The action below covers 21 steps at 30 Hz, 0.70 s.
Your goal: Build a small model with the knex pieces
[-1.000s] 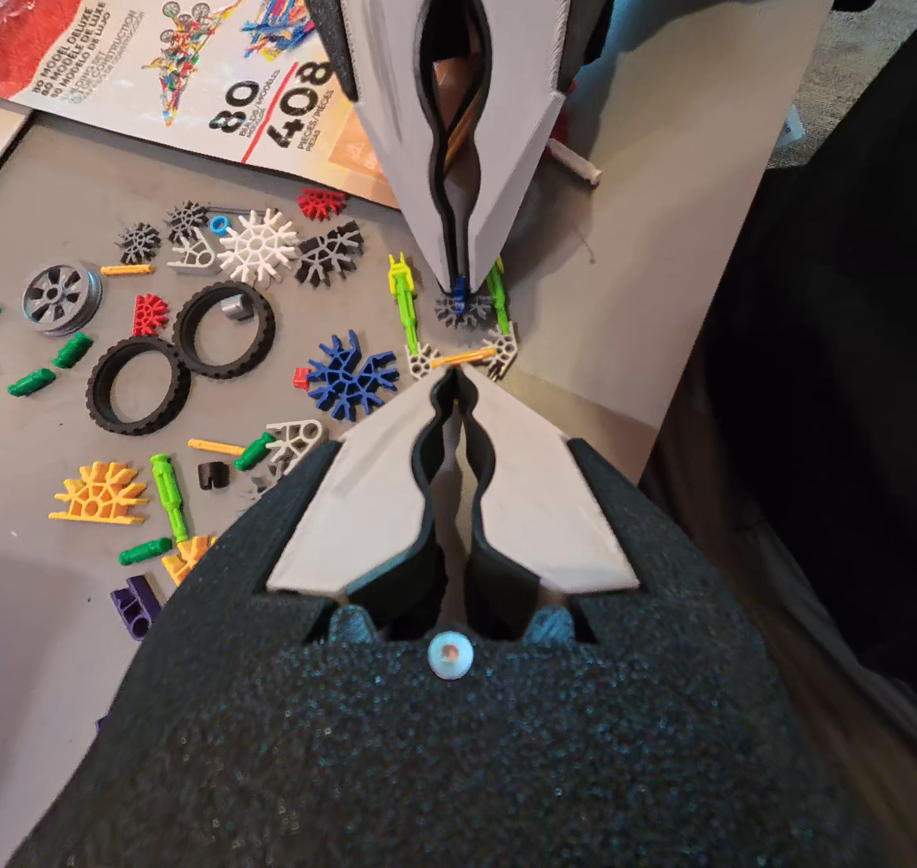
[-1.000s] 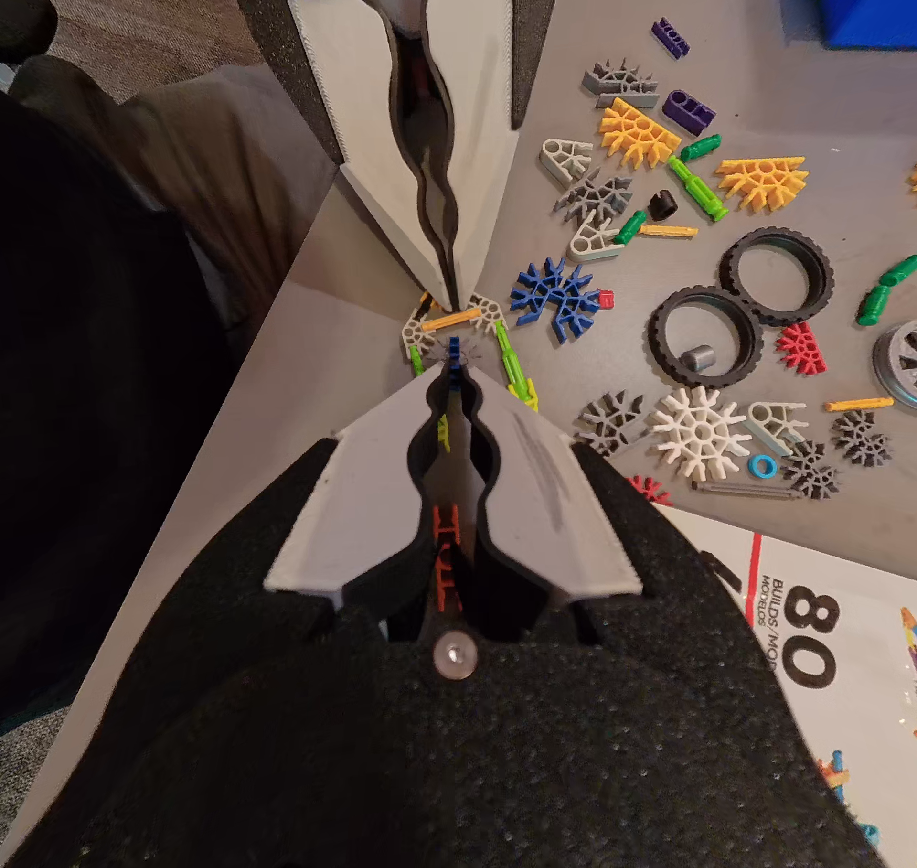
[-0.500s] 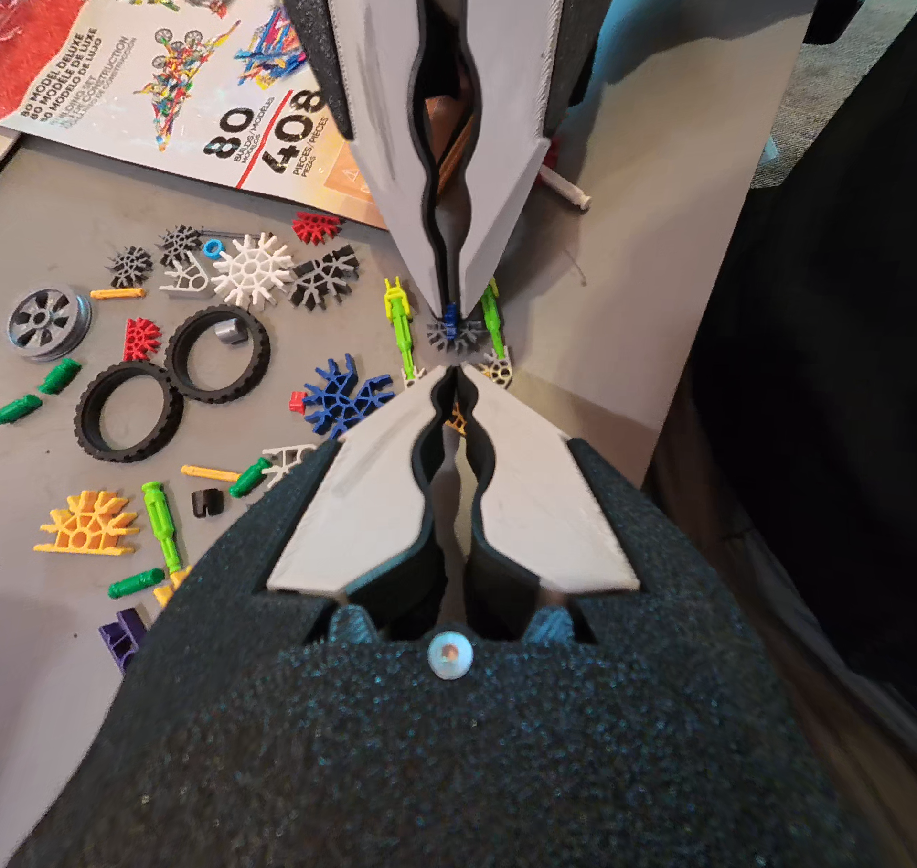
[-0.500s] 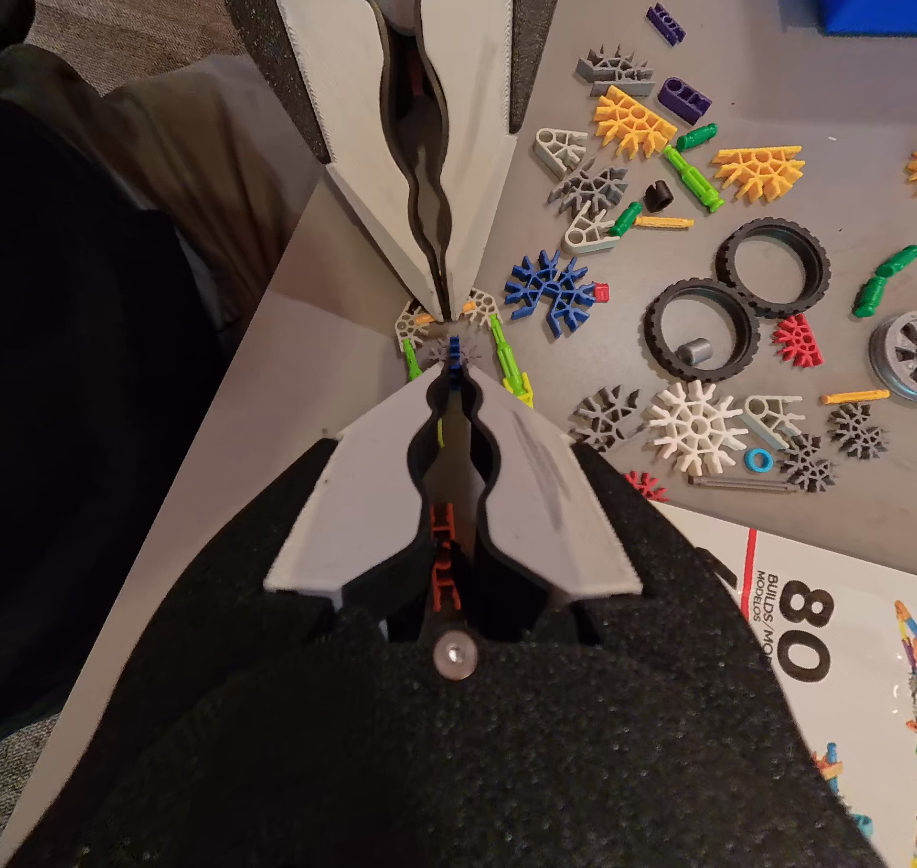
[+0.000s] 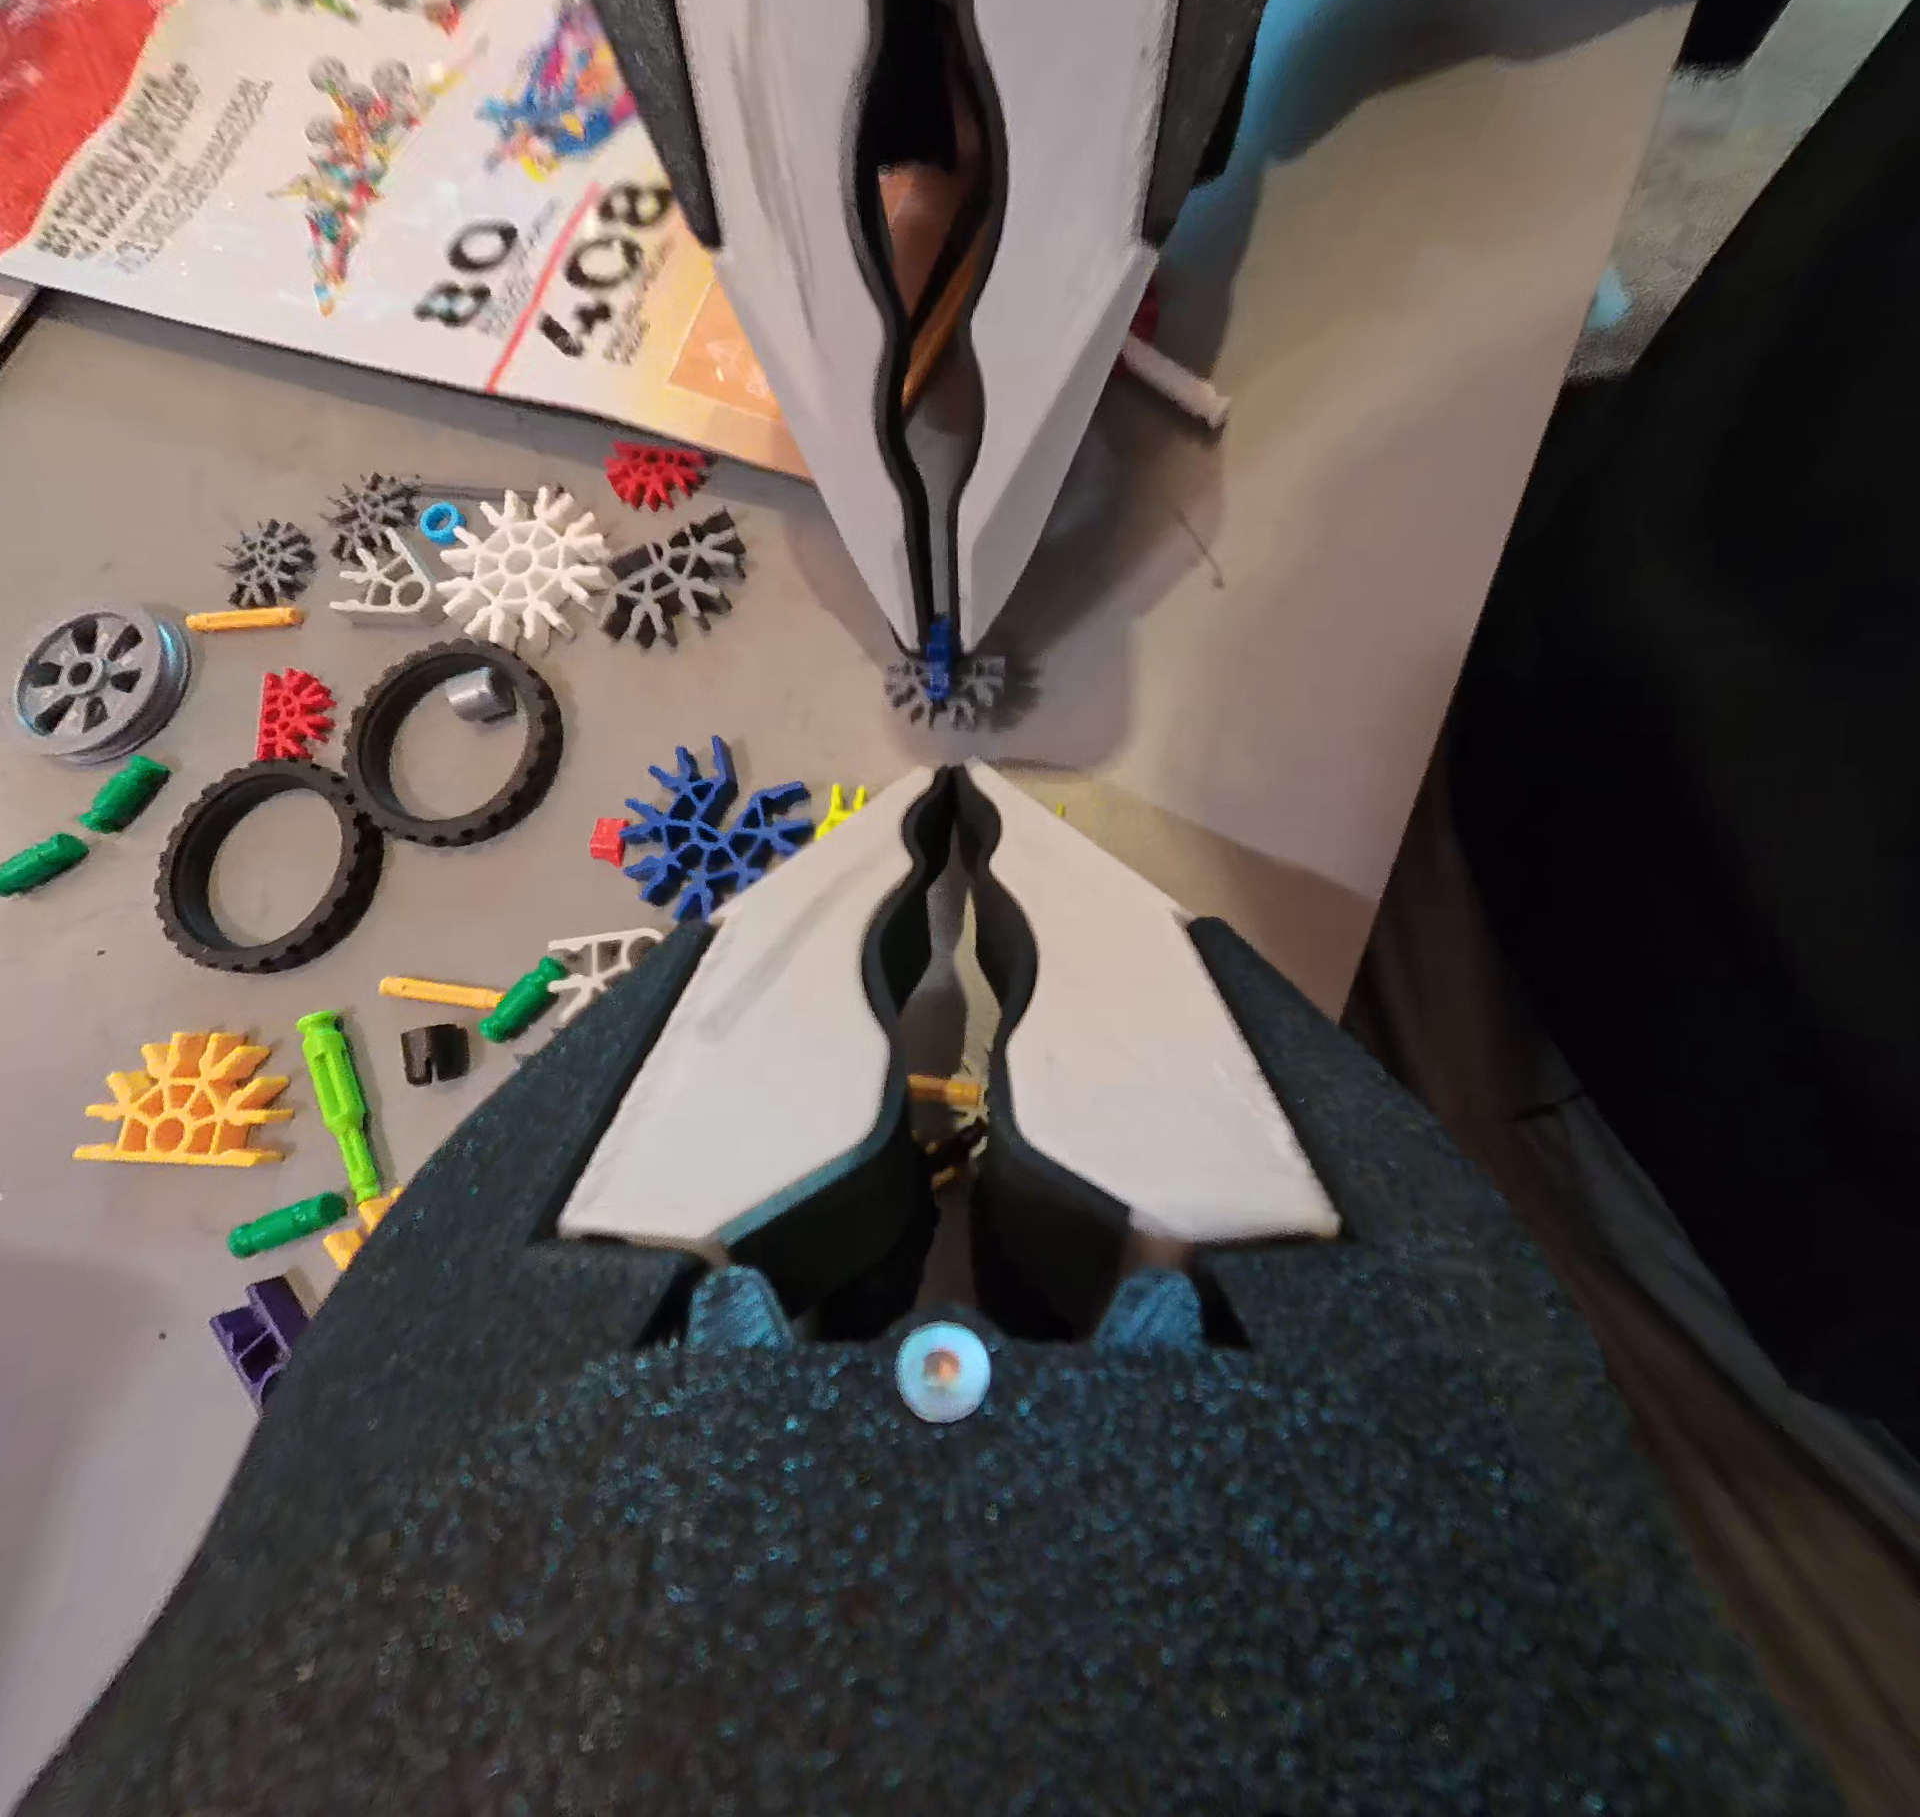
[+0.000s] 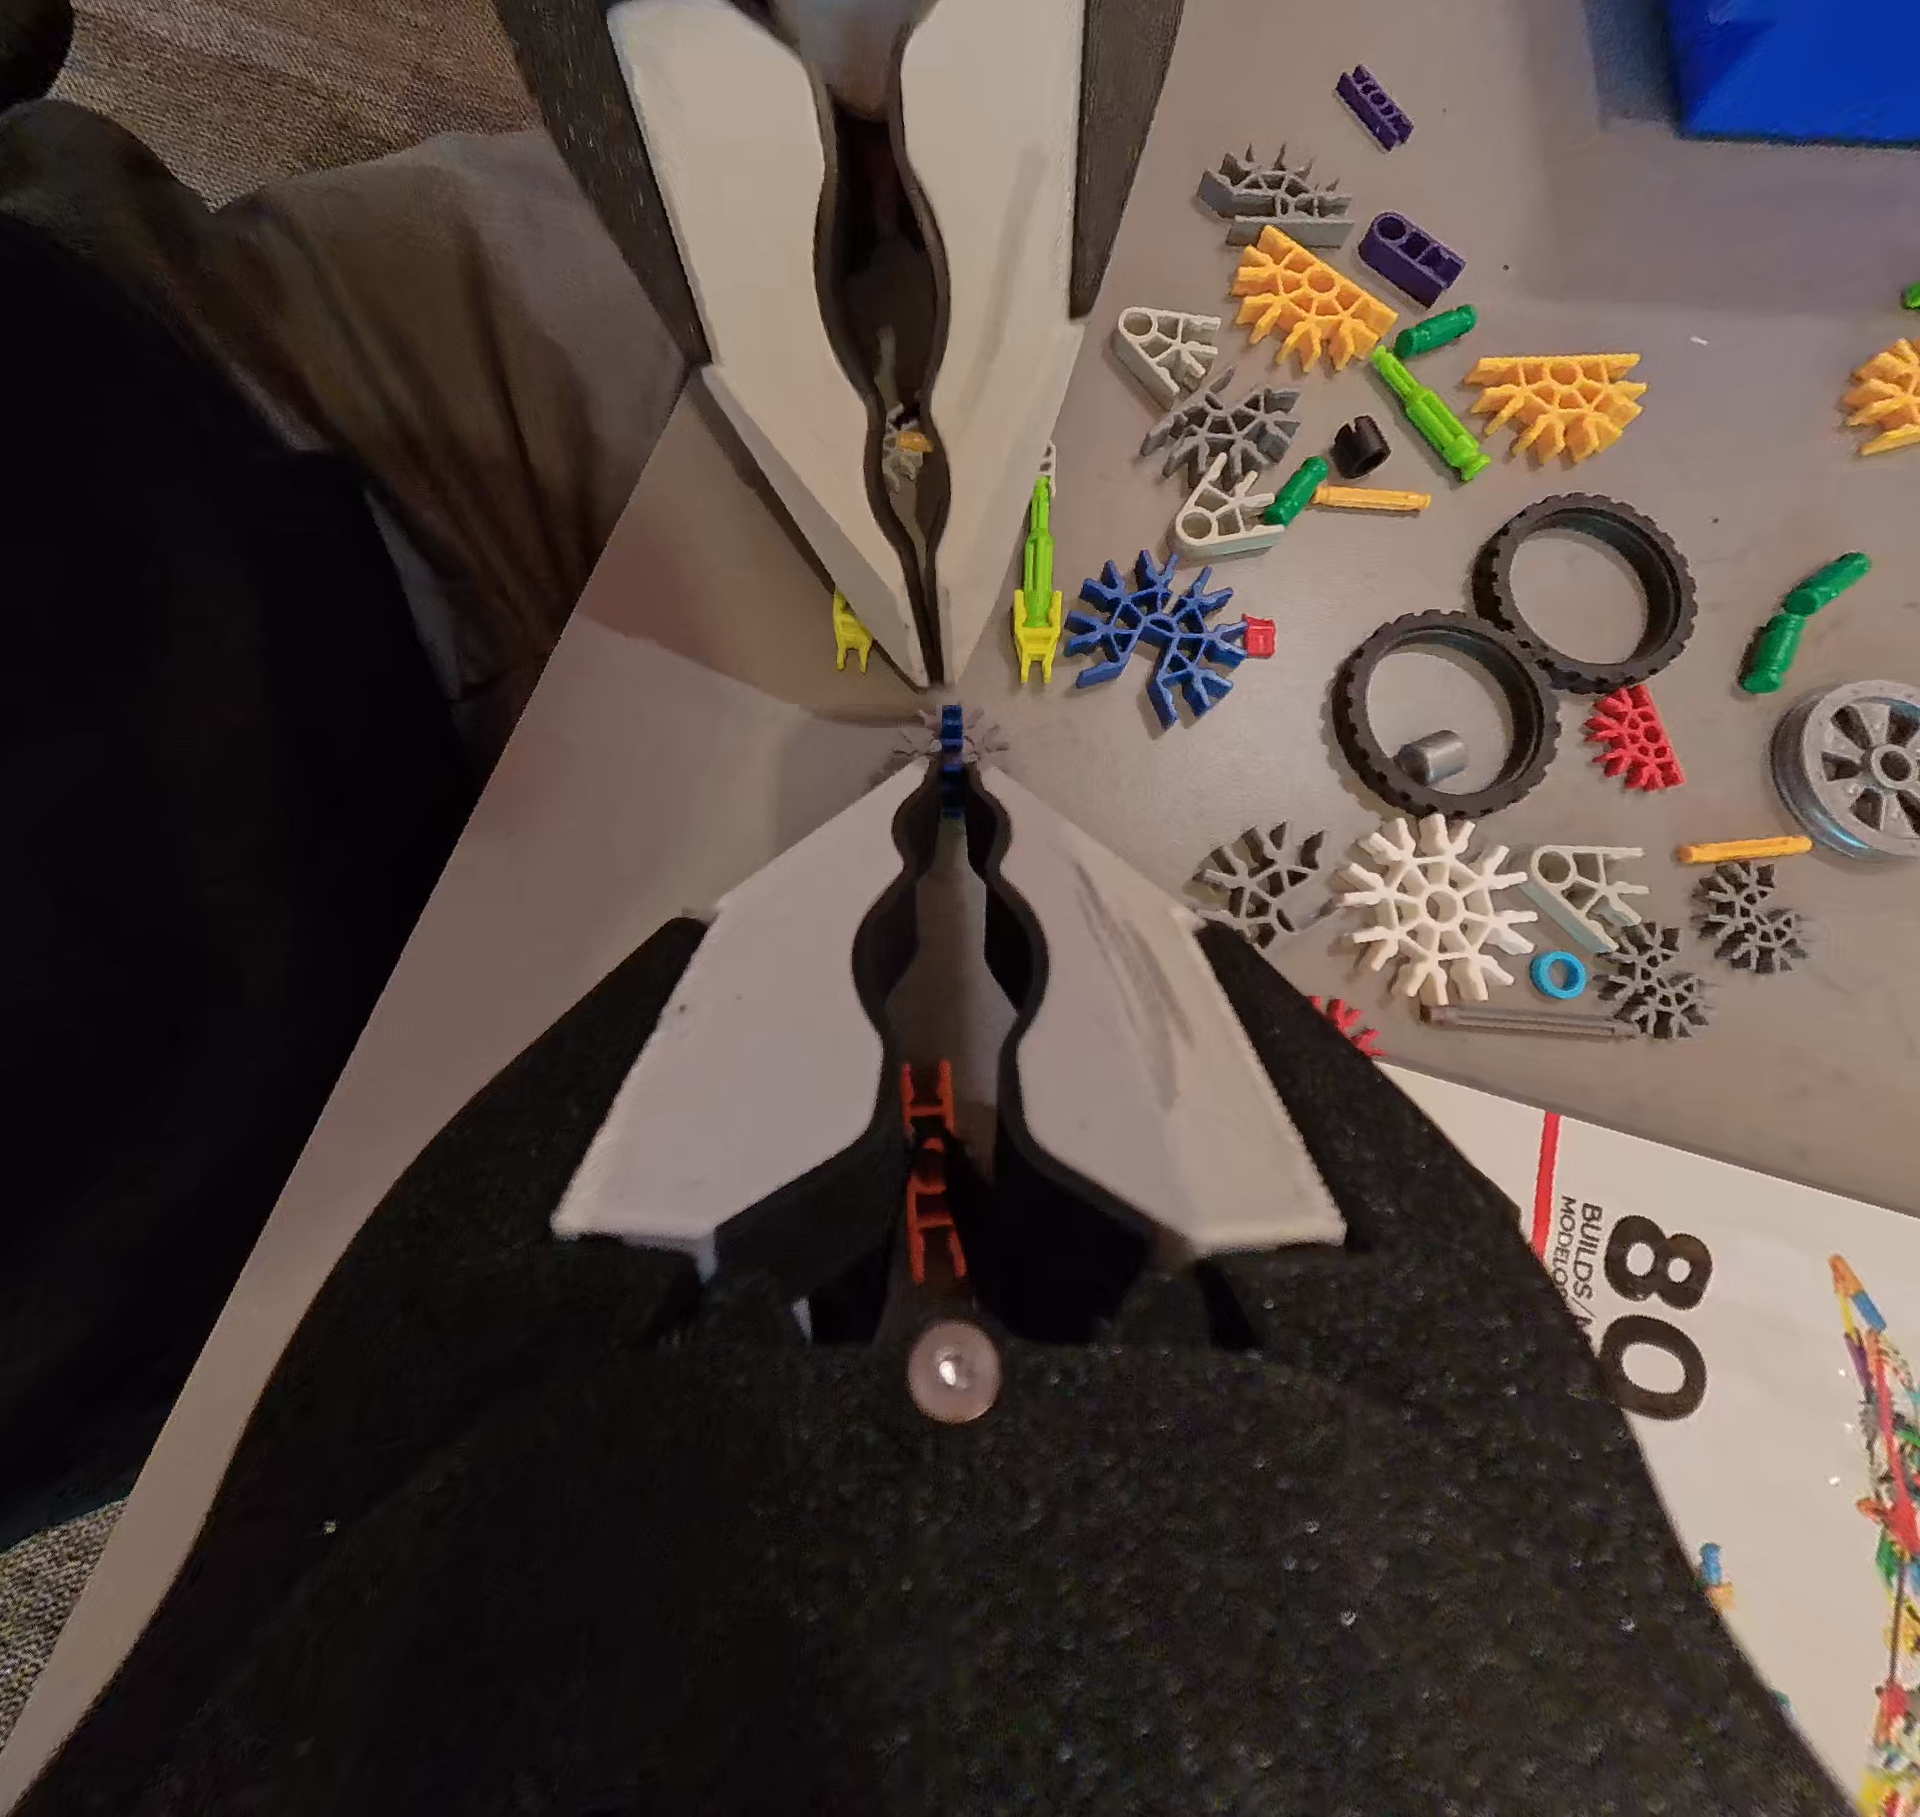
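Now the two grippers meet tip to tip above the near corner of the grey table; the right gripper has its tongs pressed together on a short blue rod, and that rod stands in the hub of a small grey snowflake connector which hangs at the tips, clear of the other pieces; in the left wrist view the same rod shows pinched between the right gripper's tips; an orange-red rod sits deep between the right gripper's fingers, near its body. The left gripper has its tips drawn together too, just short of the grey connector and not touching it; whether they pinch anything at the tip I cannot tell, though a small assembly with a yellow rod lies between or under its fingers, and two lime-green rods stick out on either side of it in the right wrist view. Beside these lies a blue snowflake connector with a small red piece touching it; farther off lie two black tyres side by side, a white snowflake connector, a grey wheel hub, yellow fan connectors, dark green rods and purple pieces; a printed instruction sheet lies at the table's far side in the left view, and a blue box at the corner of the right view.
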Tool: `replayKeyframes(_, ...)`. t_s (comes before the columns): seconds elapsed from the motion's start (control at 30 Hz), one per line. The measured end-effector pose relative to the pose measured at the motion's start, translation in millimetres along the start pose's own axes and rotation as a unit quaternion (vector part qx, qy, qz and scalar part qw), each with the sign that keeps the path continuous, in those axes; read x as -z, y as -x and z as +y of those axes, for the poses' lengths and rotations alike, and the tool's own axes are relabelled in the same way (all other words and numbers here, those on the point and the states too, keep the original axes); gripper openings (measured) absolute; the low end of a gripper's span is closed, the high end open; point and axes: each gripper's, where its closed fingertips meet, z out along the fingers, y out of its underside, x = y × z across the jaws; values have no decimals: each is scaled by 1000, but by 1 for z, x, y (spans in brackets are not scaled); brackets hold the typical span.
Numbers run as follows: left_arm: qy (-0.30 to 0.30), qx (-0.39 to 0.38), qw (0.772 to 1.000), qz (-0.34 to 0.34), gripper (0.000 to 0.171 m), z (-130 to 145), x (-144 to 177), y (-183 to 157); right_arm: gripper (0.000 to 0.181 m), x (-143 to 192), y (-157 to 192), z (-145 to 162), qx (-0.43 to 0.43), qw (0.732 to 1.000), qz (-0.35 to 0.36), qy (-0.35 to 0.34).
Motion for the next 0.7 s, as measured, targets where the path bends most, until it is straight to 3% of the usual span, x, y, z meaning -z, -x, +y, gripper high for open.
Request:
replayKeyframes(0.13, -66, 40, 997, -11, 0, -14, 18, 9, 3, 2, -2, -2, -1, 1000, 7, -4)
replayKeyframes(0.3, -63, 46, 996, -46, 0, 4, 46, 14, 5, 2, -5, -10, -4, 1000, 18, -18)
replayKeyframes(0.47, -39, 29, 996, -77, 0, 24, 44, 7, 1, -22, -2, -27, 4, 1000, 22, -7)
replayKeyframes(0.7, -39, 21, 995, -88, 0, 28, 47, 2, 0, -49, -11, -49, 14, 1000, 19, 10)
